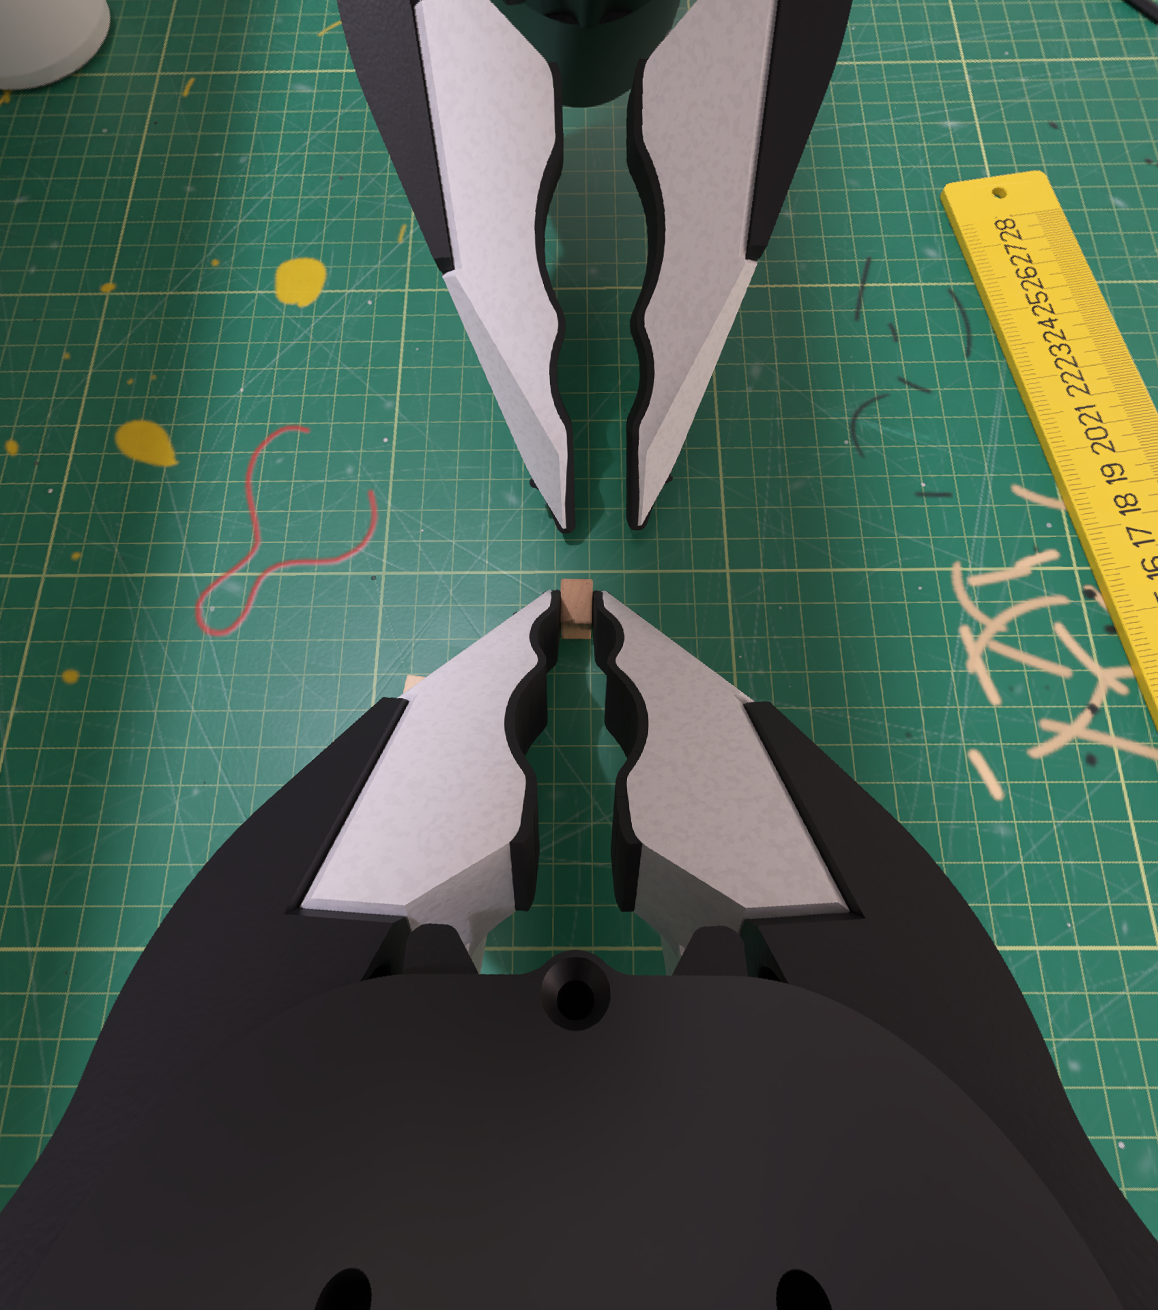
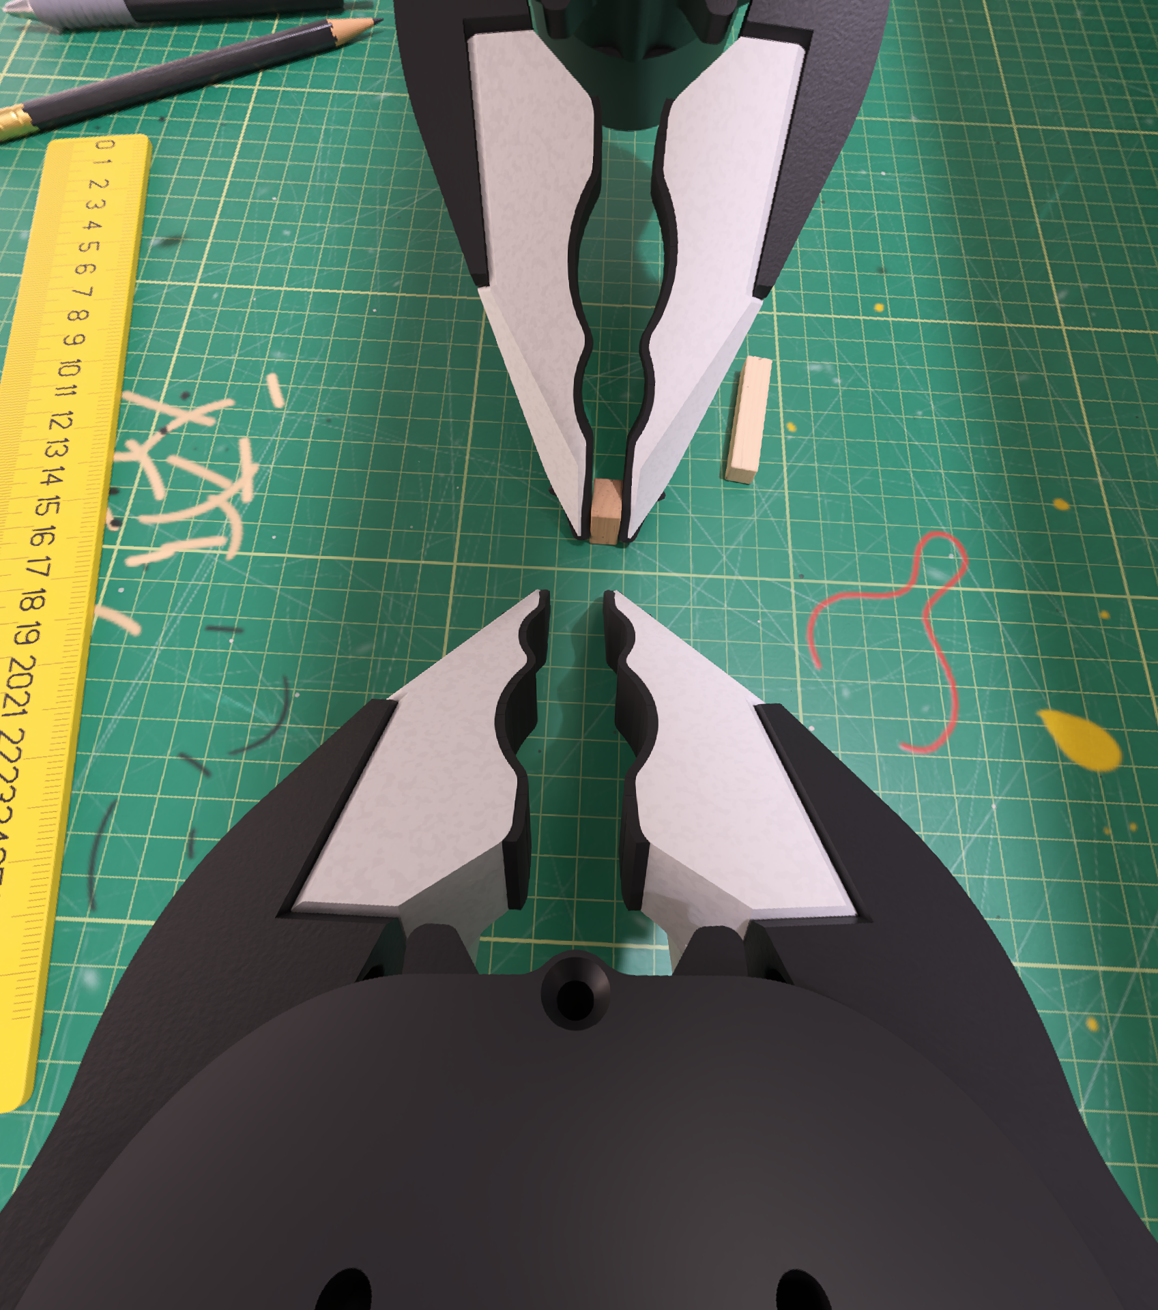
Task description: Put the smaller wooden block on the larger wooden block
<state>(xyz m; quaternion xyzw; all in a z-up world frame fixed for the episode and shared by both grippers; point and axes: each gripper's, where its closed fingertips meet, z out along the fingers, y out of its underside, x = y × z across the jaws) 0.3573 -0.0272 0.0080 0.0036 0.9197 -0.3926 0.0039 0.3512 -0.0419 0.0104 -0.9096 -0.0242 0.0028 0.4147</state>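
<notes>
Wooden and small, the smaller wooden block [image 1: 576, 609] sits pinched between the left gripper [image 1: 576, 602] fingertips on the green cutting mat [image 1: 136, 780], the larger wooden block [image 2: 749, 420] lying at two o'clock in the right wrist view, while the right gripper [image 2: 576, 602] stands slightly spread, empty.

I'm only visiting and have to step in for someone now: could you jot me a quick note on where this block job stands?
Left gripper: jaws shut on the smaller wooden block, low over the green cutting mat.
Right gripper: jaws slightly apart, holding nothing, facing the left one tip to tip.
Larger wooden block: pale, lying flat on the mat beside the left gripper's fingers, untouched.
Done: small block grasped.
Left: probably lift it, carry it over the larger block, set it on top, release.
Nearby: yellow ruler, pencil.
</notes>
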